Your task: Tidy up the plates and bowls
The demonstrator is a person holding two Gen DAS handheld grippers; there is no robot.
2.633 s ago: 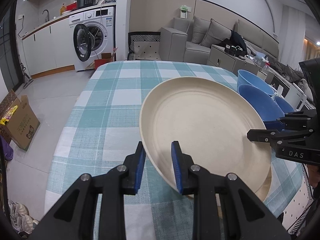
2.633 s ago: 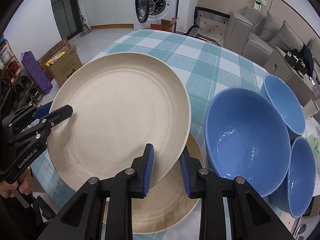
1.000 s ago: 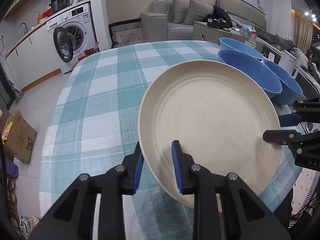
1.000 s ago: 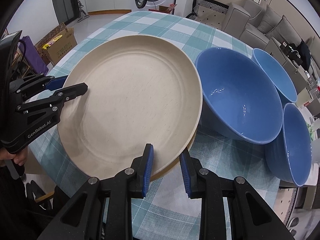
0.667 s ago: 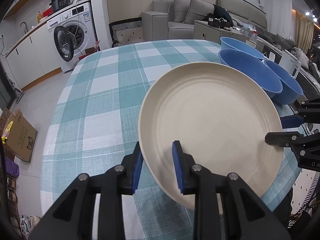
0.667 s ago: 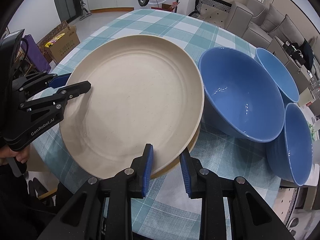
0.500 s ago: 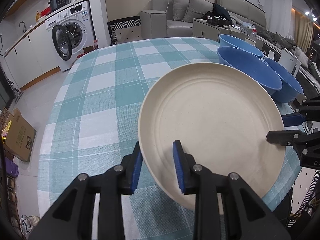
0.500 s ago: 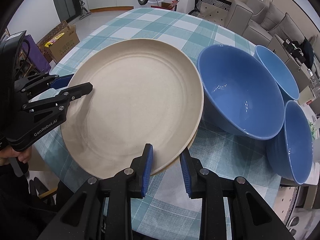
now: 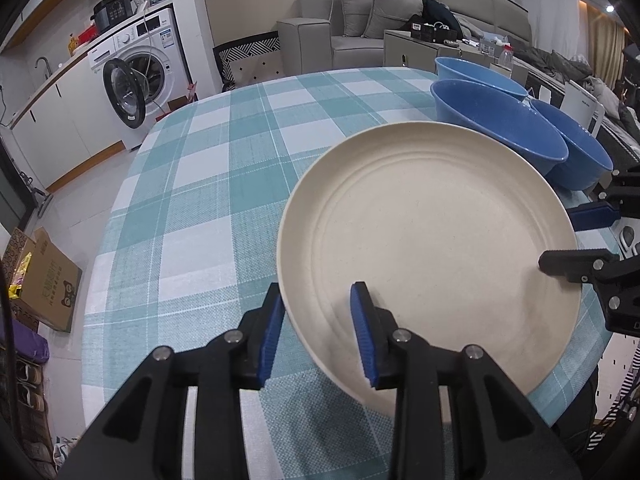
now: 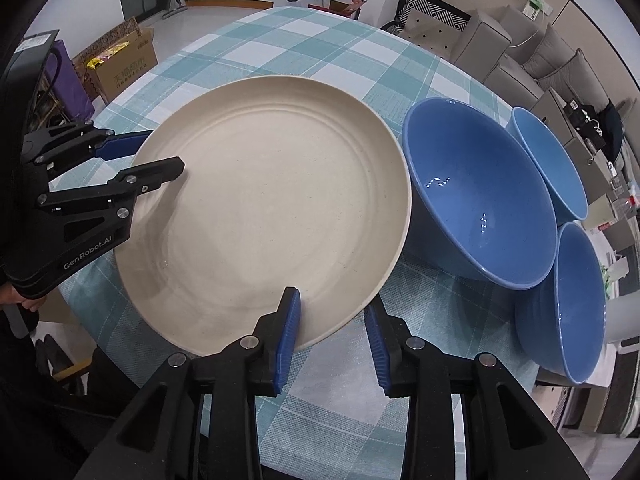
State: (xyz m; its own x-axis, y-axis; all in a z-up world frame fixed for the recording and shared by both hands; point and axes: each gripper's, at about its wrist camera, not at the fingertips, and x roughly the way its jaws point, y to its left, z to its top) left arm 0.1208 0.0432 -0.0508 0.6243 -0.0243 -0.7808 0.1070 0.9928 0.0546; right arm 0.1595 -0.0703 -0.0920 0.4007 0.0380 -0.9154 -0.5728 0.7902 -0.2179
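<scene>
The left gripper [image 9: 318,328] had just been opening, and its blue fingers [image 9: 363,334] stood apart on either side of the near rim of the cream plate [image 9: 432,248], one finger over the plate's inner face and the other outside the rim above the cloth; a gap showed at each pad, so nothing was clamped. The right gripper [image 10: 332,338] had likewise just been opening. Its fingers [image 10: 289,334] straddled the plate's [image 10: 264,208] rim on its own side, loosened in the same way, with the rim between them but no longer pinched. Each gripper showed in the other's view: the left one [image 10: 138,160] at the plate's far-left edge, the right one [image 9: 568,240] at its right edge, both set across the rim.

The plate lay flat near the edge of the surface [image 9: 192,184], which was covered by a teal and white checked cloth. Whether another plate lay beneath it could not be told. Just beside the plate stood a large blue bowl [image 10: 480,200], its wall close against the plate's rim. Two smaller blue bowls clustered against it, one behind [image 10: 552,160] and one at the side [image 10: 568,304], tilted.

Beyond the surface stood a washing machine [image 9: 136,76] with its door open, a grey sofa [image 9: 360,20], and a cardboard box [image 9: 44,280] on the floor.
</scene>
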